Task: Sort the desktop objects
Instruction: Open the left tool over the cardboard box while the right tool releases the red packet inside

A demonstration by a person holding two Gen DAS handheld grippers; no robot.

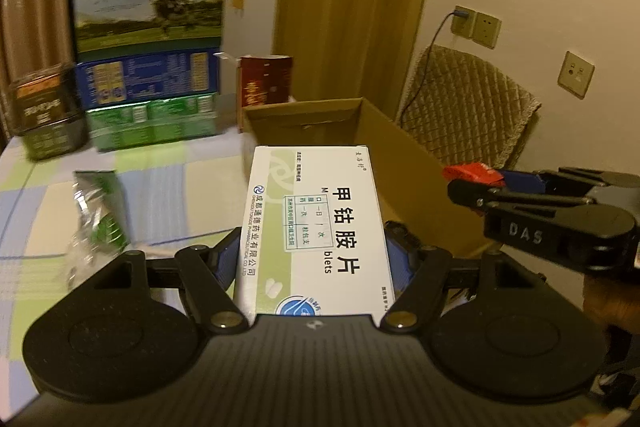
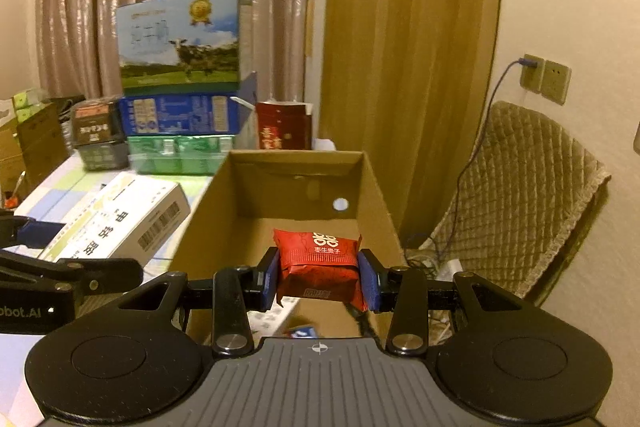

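The right tool [image 2: 319, 277], gripping a red packet [image 2: 318, 259], is already above the open box [image 2: 296, 163], nearer than the left tool [image 1: 316, 255], which grips a white carton [image 1: 316, 227] pointing lengthwise toward the box at center frame.

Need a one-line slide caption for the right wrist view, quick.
Right gripper holds a red foil snack packet above the open brown cardboard box; white medicine carton at left.
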